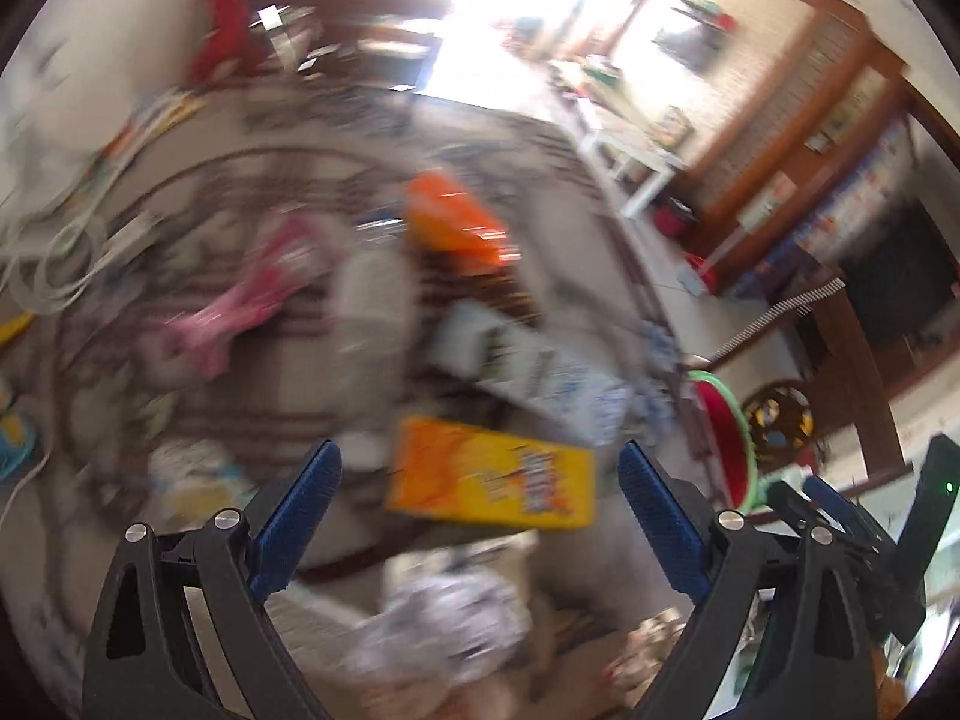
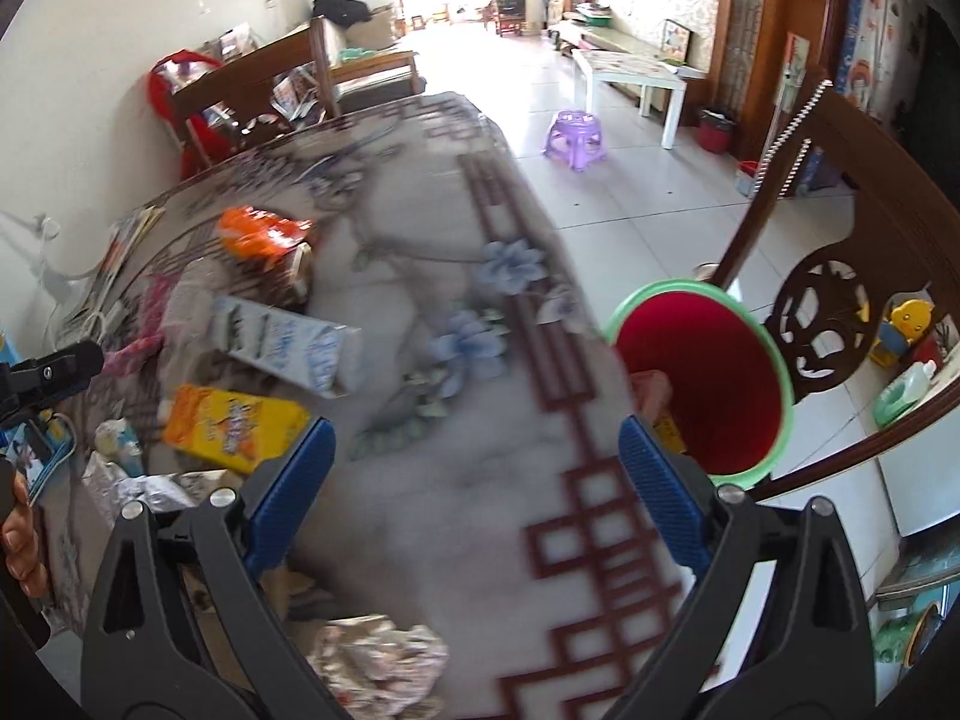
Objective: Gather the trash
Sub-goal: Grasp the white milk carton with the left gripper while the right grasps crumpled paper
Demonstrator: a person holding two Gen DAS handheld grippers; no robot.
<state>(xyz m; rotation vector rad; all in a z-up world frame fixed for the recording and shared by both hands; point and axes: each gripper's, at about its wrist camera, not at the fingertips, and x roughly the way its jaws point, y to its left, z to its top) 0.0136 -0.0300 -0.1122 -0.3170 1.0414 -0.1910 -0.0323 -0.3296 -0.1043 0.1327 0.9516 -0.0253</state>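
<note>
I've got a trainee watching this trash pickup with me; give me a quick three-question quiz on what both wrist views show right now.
1. True or false: the left gripper is clamped on the yellow box.
2. Multiple choice: where is the red bin with the green rim? A) on the table among the boxes B) beyond the table's edge, beside the wooden chair C) on the purple stool
3. Fill in: next to the yellow box, farther up the table, lies a white and ____ carton.

Key: 1 false, both the left and the right gripper are open and hold nothing; 2 B; 3 blue.
</note>
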